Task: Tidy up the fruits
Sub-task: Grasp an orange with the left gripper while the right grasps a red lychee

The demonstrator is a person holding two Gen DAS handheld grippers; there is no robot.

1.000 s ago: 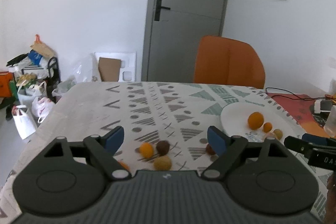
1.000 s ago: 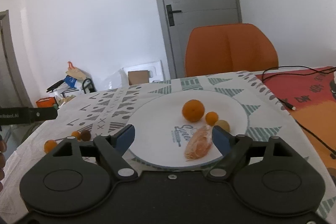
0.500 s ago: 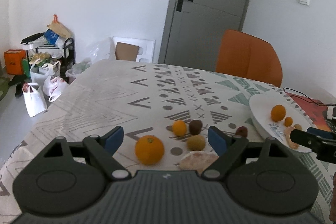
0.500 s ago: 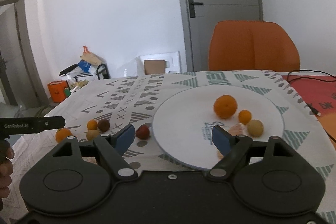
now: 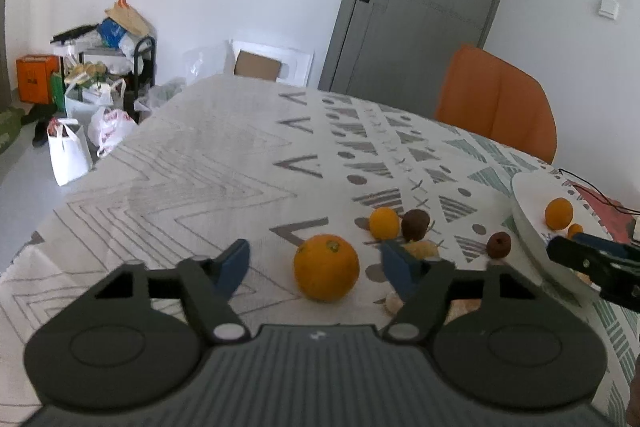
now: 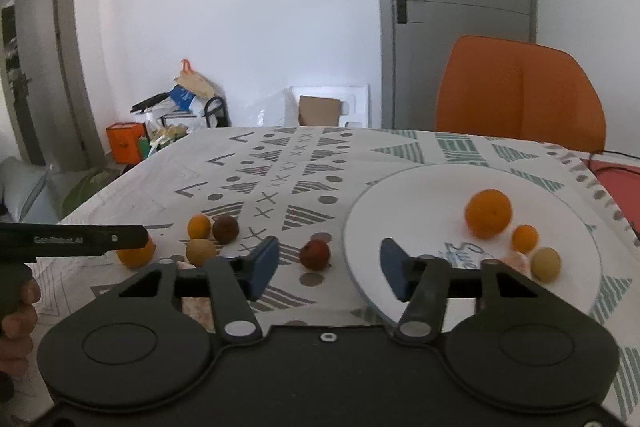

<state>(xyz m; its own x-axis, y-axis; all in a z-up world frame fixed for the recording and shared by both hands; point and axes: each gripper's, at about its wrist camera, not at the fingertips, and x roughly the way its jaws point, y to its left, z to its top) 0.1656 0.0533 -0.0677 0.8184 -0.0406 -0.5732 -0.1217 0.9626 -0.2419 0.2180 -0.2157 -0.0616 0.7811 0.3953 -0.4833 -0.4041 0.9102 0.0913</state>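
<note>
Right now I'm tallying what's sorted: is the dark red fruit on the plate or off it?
Off. The dark red fruit lies on the tablecloth, left of the plate rim.

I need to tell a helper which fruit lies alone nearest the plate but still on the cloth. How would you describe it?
Find the white plate on the patterned tablecloth. Just off its left rim, on the cloth, sits a small dark red fruit by itself. Unlike the orange, tan and brown fruits clustered further left, it is reddish and stands apart from them.
</note>
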